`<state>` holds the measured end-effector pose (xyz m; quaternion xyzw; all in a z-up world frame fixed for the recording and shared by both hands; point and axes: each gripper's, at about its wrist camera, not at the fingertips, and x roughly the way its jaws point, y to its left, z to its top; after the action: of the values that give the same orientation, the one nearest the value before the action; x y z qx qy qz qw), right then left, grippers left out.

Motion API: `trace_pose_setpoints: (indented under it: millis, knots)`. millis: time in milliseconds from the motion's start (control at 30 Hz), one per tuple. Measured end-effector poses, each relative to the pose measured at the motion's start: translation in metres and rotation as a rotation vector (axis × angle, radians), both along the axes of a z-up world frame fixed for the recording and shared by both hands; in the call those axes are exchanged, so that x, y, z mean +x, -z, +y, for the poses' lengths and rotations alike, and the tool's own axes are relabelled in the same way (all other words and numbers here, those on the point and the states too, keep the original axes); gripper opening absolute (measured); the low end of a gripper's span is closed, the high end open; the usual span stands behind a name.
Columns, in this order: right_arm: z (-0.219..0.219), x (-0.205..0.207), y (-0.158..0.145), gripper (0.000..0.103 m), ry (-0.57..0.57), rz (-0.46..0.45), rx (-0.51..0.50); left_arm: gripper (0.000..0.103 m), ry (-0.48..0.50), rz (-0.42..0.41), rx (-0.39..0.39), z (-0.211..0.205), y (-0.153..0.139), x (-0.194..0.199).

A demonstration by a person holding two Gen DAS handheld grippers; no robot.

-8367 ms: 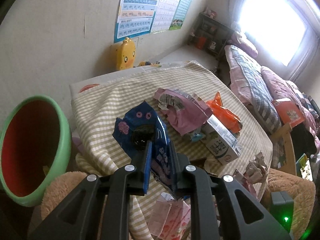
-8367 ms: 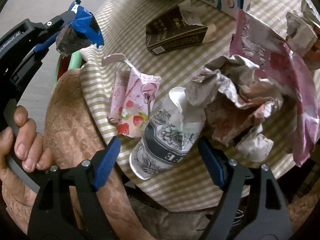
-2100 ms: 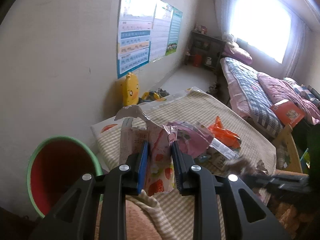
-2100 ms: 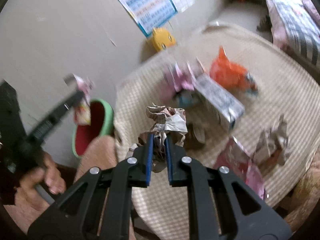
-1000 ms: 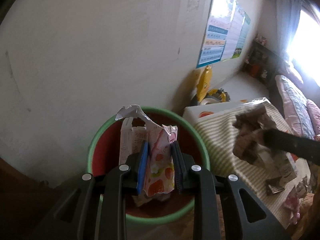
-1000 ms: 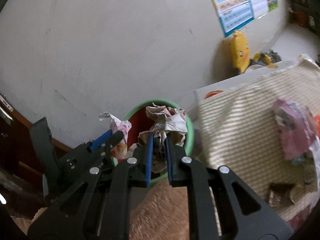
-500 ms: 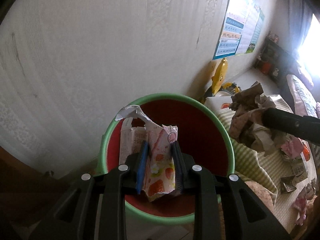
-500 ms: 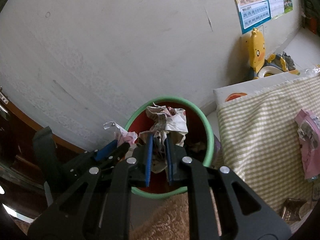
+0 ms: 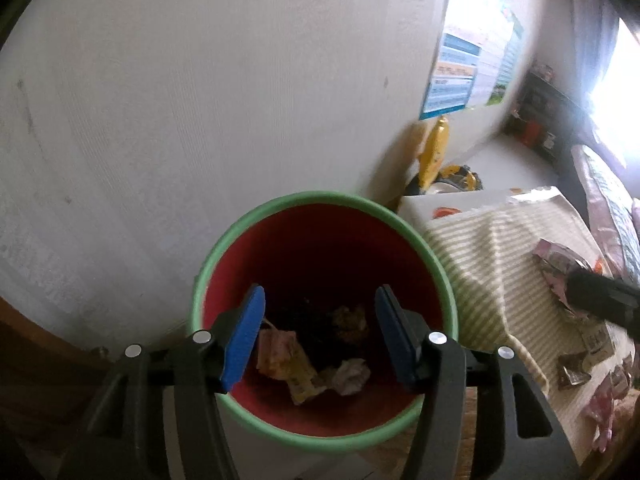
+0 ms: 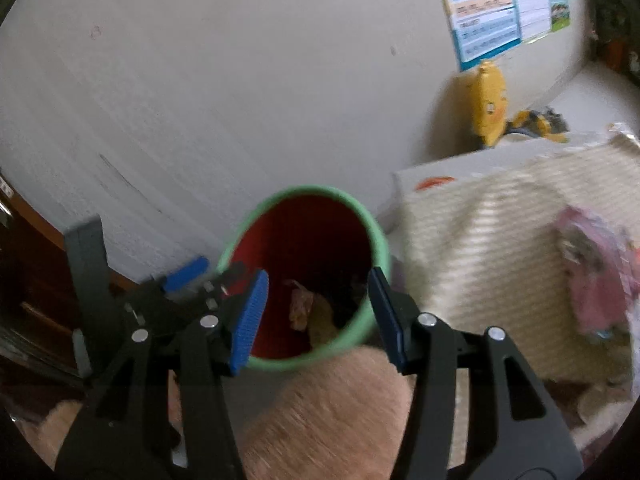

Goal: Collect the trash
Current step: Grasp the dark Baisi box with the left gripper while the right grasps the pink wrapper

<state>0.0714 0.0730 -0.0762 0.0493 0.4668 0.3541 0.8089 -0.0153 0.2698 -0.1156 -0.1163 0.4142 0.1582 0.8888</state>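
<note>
A round bin [image 9: 320, 200] with a green rim and red inside stands by the wall; it also shows in the right wrist view, bin [image 10: 376, 240]. My left gripper [image 9: 320, 334] hangs over its mouth, jaws opening, nothing between them. The pink strawberry wrapper [image 9: 280, 354] and a crumpled paper wad [image 9: 352, 374] lie on the bin's bottom among other scraps. My right gripper [image 10: 320, 312] is over the bin too, jaws opening and empty. The left gripper [image 10: 188, 276] shows at the bin's left rim in the right wrist view.
A table with a striped cloth [image 9: 500, 256] stands right of the bin, with a pink bag [image 10: 596, 280] and several wrappers on it. A yellow duck toy [image 10: 488, 104] and posters [image 10: 500, 0] are by the wall. A furry cushion [image 10: 328, 412] lies below the bin.
Both grippers opened over the bin. The strawberry wrapper dropped from the left one and the crumpled paper from the right one; both now lie inside the bin.
</note>
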Motion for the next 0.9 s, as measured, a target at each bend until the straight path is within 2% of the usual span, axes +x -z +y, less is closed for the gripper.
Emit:
trace_pose_setpoints:
  millis: [133,233,367,433,467,533,633,667,733,900]
  knots:
    - [-0.053,-0.016,0.013,0.051,0.072,0.015,-0.053,0.055,0.061,-0.017,-0.016,-0.025,-0.007,0.009]
    - [-0.108,-0.029,0.029,0.051,0.169,0.055,-0.105,0.055,0.136,-0.034,-0.022,-0.053,-0.015,0.016]
    - [-0.176,-0.040,0.043,0.051,0.330,0.116,-0.149,0.055,0.270,-0.046,-0.022,-0.102,-0.022,0.025]
    - [-0.215,-0.045,0.044,0.051,0.440,0.152,-0.134,0.055,0.372,-0.041,0.024,-0.135,-0.025,0.029]
    - [-0.229,-0.048,0.043,0.053,0.476,0.161,-0.127,0.055,0.420,-0.035,0.048,-0.149,-0.026,0.031]
    - [-0.255,-0.056,0.044,0.066,0.552,0.176,-0.157,0.055,0.519,-0.016,0.064,-0.179,-0.026,0.035]
    - [-0.280,-0.064,0.055,0.067,0.615,0.223,-0.193,0.055,0.614,-0.002,-0.010,-0.212,-0.025,0.040]
    - [-0.290,-0.067,0.065,0.067,0.642,0.267,-0.189,0.055,0.639,0.006,-0.027,-0.223,-0.023,0.040]
    - [-0.308,-0.074,0.085,0.067,0.676,0.345,-0.141,0.055,0.695,0.037,-0.020,-0.249,-0.015,0.045]
    - [-0.309,-0.083,0.116,0.067,0.664,0.453,-0.167,0.055,0.771,0.131,-0.005,-0.283,0.009,0.052]
